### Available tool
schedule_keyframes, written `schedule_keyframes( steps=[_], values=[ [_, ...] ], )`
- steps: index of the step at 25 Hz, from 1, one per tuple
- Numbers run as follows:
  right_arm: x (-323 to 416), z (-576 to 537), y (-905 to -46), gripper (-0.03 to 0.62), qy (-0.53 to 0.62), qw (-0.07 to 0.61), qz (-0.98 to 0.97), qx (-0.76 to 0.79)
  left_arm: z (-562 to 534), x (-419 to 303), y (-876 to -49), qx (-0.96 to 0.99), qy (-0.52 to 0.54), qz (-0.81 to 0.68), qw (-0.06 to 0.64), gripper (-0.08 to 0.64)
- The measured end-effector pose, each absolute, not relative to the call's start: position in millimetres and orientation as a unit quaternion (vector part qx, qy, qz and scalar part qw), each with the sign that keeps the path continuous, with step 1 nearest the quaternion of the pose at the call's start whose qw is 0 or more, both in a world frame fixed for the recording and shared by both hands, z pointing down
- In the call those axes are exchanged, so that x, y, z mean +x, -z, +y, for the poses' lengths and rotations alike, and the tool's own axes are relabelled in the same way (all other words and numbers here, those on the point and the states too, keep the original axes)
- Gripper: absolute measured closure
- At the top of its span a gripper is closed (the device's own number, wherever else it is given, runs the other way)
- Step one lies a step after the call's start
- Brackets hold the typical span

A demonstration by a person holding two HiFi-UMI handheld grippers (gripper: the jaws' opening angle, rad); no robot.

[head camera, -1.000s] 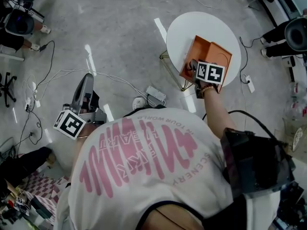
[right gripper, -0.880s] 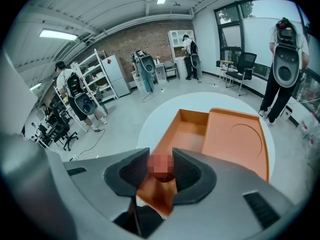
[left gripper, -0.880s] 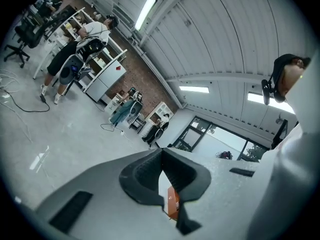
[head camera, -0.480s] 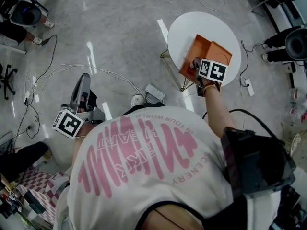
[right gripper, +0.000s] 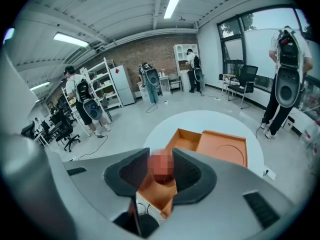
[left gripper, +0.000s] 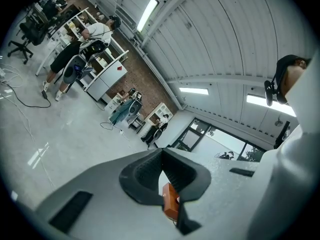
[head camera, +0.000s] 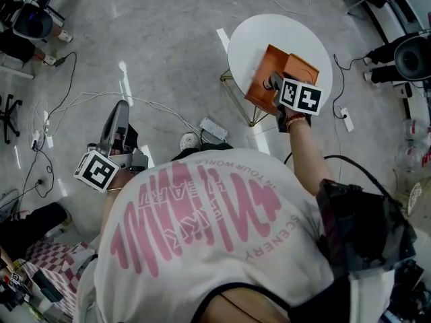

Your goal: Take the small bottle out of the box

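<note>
An orange box (head camera: 264,73) lies open on a round white table (head camera: 276,36), its lid (right gripper: 225,148) folded out flat beside it. My right gripper (head camera: 275,83) hangs over the box's near edge. In the right gripper view a small reddish bottle (right gripper: 161,170), blurred over, sits between the pads of my right gripper (right gripper: 161,155), which touch it on both sides. My left gripper (head camera: 118,116) is held low over the floor at the left, far from the table. Its jaws meet at the tips in the left gripper view (left gripper: 161,153), with nothing between them.
White cables and a power strip (head camera: 214,130) lie on the grey floor between the grippers. The table stands on thin wire legs (head camera: 237,94). A person with a backpack rig (right gripper: 289,79) stands to the table's right. Shelves and other people are further back.
The head view has drifted a little. My right gripper stays over the box's near edge with the bottle between its jaws. The left gripper has barely moved.
</note>
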State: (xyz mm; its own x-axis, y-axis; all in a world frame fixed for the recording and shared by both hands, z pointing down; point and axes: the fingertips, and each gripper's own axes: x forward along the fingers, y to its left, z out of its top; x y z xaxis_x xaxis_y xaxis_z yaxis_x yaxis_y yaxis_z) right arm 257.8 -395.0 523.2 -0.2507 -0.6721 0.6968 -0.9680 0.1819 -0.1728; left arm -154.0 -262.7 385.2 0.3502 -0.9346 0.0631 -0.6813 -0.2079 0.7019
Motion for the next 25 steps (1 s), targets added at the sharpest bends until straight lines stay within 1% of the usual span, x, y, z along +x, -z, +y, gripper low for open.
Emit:
schedule_keyframes(
  steps=[5,18,25],
  values=[
    [256.1,-393.9,-494.4,0.454,-0.279,0.223,-0.748,0.56,-259.3,-143.5,-386.4,0.75,0.196,-0.535,0.336,0.552],
    [253.1,-374.4,-411.7,0.454,-0.231,0.144,-0.791,0.548,-246.6,-112.4,-375.7,0.773,0.2,-0.507,0.323,0.552],
    [261.0,-346.8,-375.9,0.454,-0.192,0.121,-0.808,0.544,-233.2,-92.5,-372.1,0.779,0.202,-0.498,0.323,0.552]
  ],
)
